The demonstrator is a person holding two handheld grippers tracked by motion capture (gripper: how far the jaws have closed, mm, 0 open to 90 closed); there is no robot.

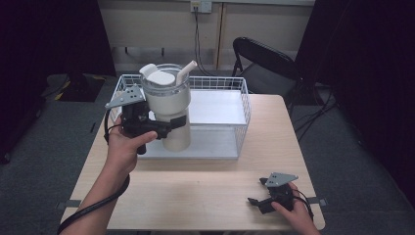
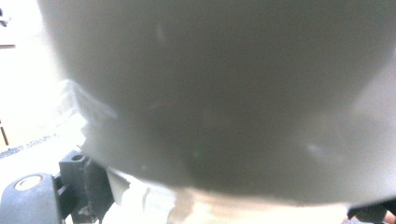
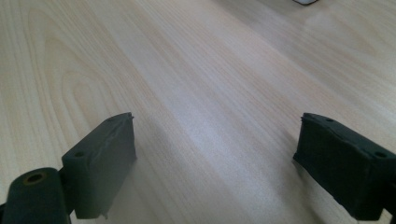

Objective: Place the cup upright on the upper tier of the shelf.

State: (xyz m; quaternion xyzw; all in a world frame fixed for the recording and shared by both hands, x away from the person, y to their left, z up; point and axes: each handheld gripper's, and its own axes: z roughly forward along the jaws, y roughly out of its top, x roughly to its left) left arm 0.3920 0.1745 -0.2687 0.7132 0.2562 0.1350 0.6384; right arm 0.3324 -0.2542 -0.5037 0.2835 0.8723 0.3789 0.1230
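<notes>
A large cream tumbler (image 1: 169, 105) with a clear lid and a straw (image 1: 186, 72) stands upright over the left part of a white wire basket (image 1: 243, 105). My left gripper (image 1: 173, 125) is shut on its lower body from the left side. Whether its base touches the basket floor, I cannot tell. In the left gripper view the blurred tumbler wall (image 2: 224, 93) is pressed close, with one black finger (image 2: 77, 179) at the lower left. My right gripper (image 1: 257, 193) rests low on the wooden table (image 1: 205, 191) at the front right, open, with bare wood between its fingers (image 3: 100, 163).
The basket sits at the table's back middle, and its right half holds nothing. A black folding chair (image 1: 264, 61) stands behind the table's far right corner. Cables hang from a wall socket (image 1: 200, 6) at the back.
</notes>
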